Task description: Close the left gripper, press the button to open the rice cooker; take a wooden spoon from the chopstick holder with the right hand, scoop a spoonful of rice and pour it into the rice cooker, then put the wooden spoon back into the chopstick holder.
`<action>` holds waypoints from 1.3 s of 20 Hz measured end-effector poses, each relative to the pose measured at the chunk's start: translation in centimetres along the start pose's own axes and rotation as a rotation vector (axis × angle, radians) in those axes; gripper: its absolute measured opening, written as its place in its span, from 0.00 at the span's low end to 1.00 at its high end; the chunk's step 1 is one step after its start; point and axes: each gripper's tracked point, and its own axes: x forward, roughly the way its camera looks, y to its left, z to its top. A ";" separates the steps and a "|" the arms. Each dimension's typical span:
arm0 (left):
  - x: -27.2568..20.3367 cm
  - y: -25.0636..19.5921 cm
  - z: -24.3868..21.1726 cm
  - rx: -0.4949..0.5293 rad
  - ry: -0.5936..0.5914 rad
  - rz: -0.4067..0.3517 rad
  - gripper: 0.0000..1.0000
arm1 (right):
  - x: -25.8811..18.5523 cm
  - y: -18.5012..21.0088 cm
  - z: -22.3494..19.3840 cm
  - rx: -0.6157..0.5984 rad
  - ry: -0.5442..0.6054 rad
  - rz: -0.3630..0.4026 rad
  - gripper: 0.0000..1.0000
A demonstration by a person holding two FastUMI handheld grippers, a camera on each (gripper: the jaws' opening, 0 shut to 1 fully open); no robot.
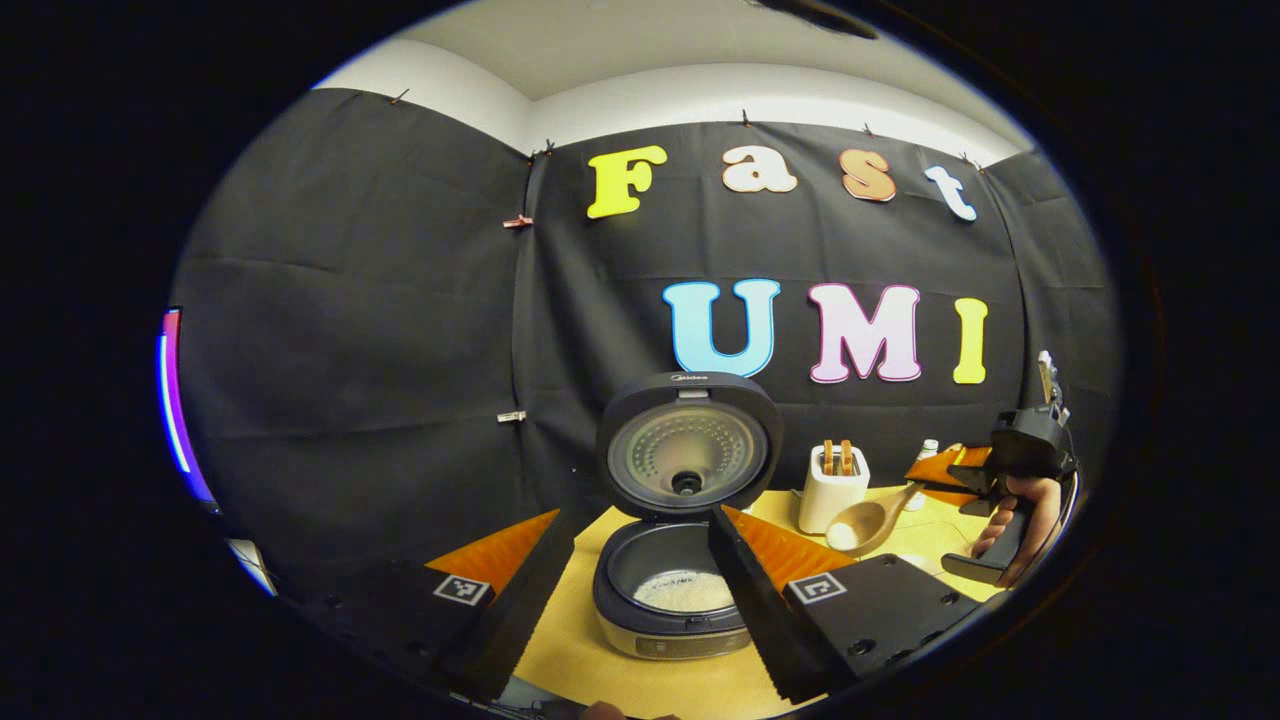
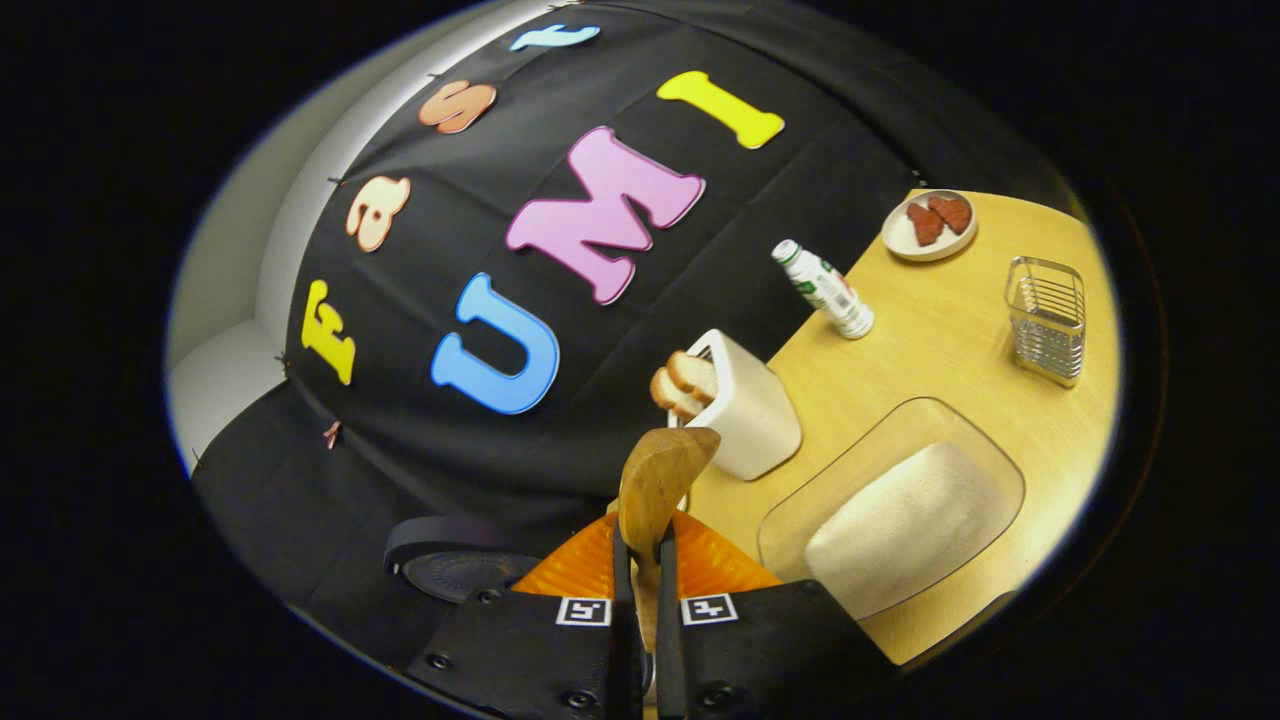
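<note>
Left gripper view: one cooker [image 1: 672, 590], lid up, rice in the pot, between the spread fingers of the left gripper [image 1: 630, 600], which holds nothing; to its right, one spoon [image 1: 868, 522] carrying rice. Right gripper view: right gripper [image 2: 640, 560] clamped on the spoon handle; beyond it one toaster [image 2: 745, 410], two slices, one bottle [image 2: 825, 288], one plate [image 2: 930, 228], one wire holder [image 2: 1047, 320], one rice dish [image 2: 900, 520].

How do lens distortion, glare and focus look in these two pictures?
Left gripper view: fisheye bends the wall's edges; soft glare on the round dark rice cooker lid; the pale wooden spoon is sharp. Right gripper view: the yellow wooden table tilts and curves; the wire metal holder stays crisp.
</note>
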 end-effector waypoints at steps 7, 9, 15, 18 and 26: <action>-0.5 2.2 -0.4 -0.039 -0.007 0.050 0.93 | 3.0 7.2 -7.7 -0.227 0.130 0.106 0.10; -0.6 2.5 -0.4 -0.026 -0.013 0.063 0.93 | 3.3 8.4 -9.4 -0.325 0.145 0.135 0.11; -0.5 2.6 -0.7 -0.050 -0.008 0.064 0.93 | 3.4 11.3 -11.9 -0.705 0.119 0.218 0.11; -0.5 2.6 -0.9 -0.062 -0.004 0.066 0.93 | 3.0 11.7 -12.9 -0.785 0.134 0.242 0.11; -0.5 1.5 -0.6 -0.054 -0.010 0.040 0.94 | 1.1 14.5 -14.0 -1.153 0.036 0.377 0.11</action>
